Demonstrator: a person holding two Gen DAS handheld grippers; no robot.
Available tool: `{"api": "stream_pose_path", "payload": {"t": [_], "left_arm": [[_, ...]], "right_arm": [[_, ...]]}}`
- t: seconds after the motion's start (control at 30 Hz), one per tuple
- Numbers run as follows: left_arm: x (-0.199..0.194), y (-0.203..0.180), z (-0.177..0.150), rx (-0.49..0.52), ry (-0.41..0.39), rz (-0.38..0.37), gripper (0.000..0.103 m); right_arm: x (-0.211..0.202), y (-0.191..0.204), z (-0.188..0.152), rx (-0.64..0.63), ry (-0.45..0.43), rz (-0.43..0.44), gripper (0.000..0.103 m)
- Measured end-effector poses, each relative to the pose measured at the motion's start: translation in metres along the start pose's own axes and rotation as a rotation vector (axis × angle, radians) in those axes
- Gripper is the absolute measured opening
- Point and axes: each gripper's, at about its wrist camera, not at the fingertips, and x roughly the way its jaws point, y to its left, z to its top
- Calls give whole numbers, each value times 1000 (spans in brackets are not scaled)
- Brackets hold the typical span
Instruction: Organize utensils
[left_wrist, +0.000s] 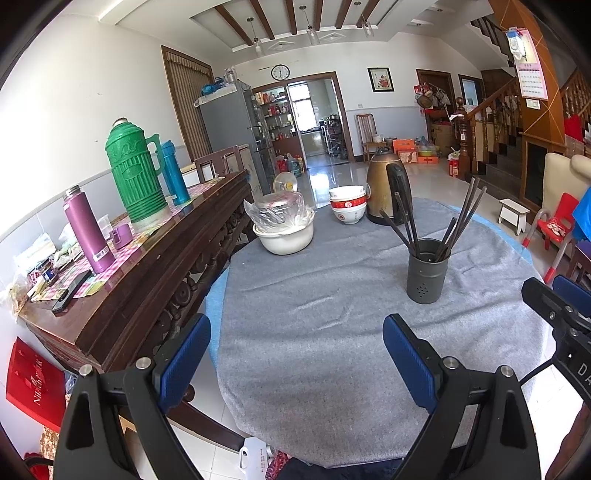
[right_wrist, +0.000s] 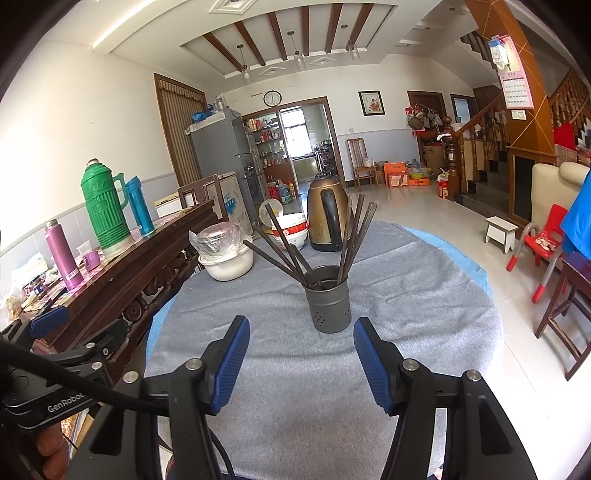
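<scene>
A dark grey perforated utensil holder (left_wrist: 426, 271) (right_wrist: 328, 299) stands upright on the round table's grey cloth (left_wrist: 314, 295) (right_wrist: 406, 295). Several dark chopsticks (left_wrist: 463, 218) (right_wrist: 354, 236) stick out of it, fanned left and right. My left gripper (left_wrist: 295, 332) hovers open over the near part of the cloth, well short and left of the holder, nothing between its blue pads. My right gripper (right_wrist: 301, 336) is open too, its blue pads framing the holder from the near side without touching it. The right gripper (left_wrist: 561, 306) shows at the left wrist view's right edge, the left gripper (right_wrist: 48, 325) at the right wrist view's left edge.
At the table's far side stand a brass kettle (left_wrist: 384, 184) (right_wrist: 327, 210), stacked bowls (left_wrist: 347, 203) (right_wrist: 291, 230) and a white pot with a plastic-wrapped lid (left_wrist: 284, 229) (right_wrist: 225, 254). A wooden sideboard (left_wrist: 147, 266) with flasks runs along the left. A red child's chair (right_wrist: 543, 240) stands at the right.
</scene>
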Motion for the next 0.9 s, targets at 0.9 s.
{"api": "stream_pose_path", "payload": {"t": [0.9], "left_arm": [[77,-24,32,-26,92,-35,94]], "right_arm": [[51,-12,38,-95,-24,-82,63]]}}
